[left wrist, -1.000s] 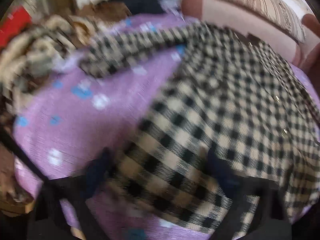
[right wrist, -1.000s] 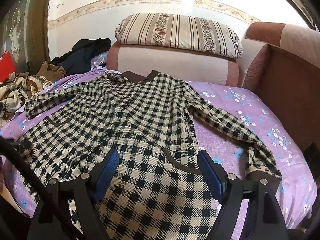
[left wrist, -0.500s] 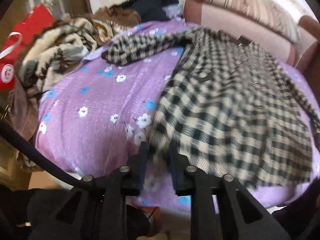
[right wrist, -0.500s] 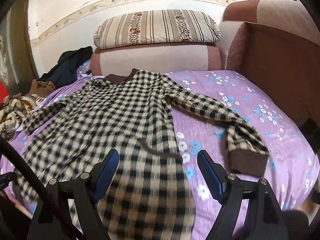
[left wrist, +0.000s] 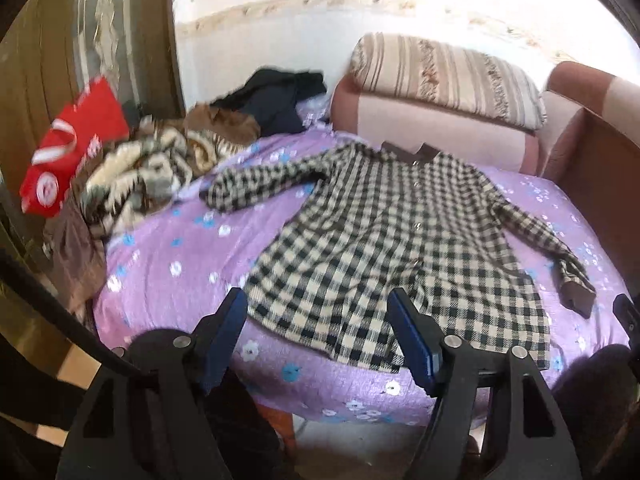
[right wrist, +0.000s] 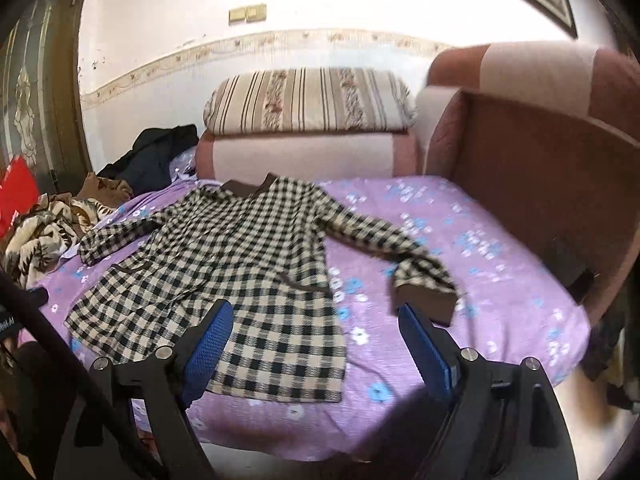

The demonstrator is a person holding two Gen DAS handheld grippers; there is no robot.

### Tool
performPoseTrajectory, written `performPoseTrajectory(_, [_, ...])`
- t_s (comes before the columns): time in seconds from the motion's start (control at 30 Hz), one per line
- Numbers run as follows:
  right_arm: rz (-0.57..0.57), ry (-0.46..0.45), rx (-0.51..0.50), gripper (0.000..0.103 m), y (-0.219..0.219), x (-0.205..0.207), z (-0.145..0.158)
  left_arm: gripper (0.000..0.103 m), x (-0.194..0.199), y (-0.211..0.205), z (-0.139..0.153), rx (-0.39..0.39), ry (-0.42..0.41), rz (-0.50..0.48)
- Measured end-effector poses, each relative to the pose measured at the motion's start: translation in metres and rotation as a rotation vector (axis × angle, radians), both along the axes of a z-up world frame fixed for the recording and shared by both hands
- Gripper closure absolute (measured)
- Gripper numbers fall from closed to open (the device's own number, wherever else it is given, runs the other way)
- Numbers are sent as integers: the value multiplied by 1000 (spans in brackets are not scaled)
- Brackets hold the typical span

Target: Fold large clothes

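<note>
Checked coat [left wrist: 384, 240] spread flat and unfolded on the bed [left wrist: 168, 264], sleeves out; left hand-held gripper [left wrist: 318, 336] and right hand-held gripper [right wrist: 316, 344] spread, empty; all folds remain.

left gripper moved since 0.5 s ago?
Yes. The left gripper let go of the checked coat hem, opened and backed away from the bed.

black-and-cream checked coat [left wrist: 384, 236], brown collar; purple floral sheet [right wrist: 480, 280], seemingly blue-flowered.
</note>
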State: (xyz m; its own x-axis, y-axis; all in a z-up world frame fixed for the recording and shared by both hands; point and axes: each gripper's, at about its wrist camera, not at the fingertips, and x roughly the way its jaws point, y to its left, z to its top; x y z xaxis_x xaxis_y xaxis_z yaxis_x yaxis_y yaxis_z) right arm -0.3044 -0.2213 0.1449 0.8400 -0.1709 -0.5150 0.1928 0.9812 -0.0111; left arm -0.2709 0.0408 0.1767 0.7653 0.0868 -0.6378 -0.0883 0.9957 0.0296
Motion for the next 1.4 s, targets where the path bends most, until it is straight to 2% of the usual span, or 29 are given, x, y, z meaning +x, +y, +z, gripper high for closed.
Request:
performPoseTrajectory(0.1, [12,-30,-30,15,7,-6,5,28,-8,-7,4,25,-36,-23])
performPoseTrajectory(0.27, [66,-4,-47,15,21,1,1,28,-10,-6,1,35,-31,-24])
performPoseTrajectory(0.6, [75,31,-49,15,21,11,-13,28,4,-12,-16,36,25,-62])
performPoseTrajectory(0.93, [77,115,-29,15,16,35,-34,28,25,-22,-32,33,72,-112])
performPoseTrajectory(1.1, [83,158,-28,15,15,50,-45,19,37,-27,-41,33,96,-144])
performPoseTrajectory(1.4, [80,213,-21,15,10,72,-61,18,64,-19,-62,23,174,-108])
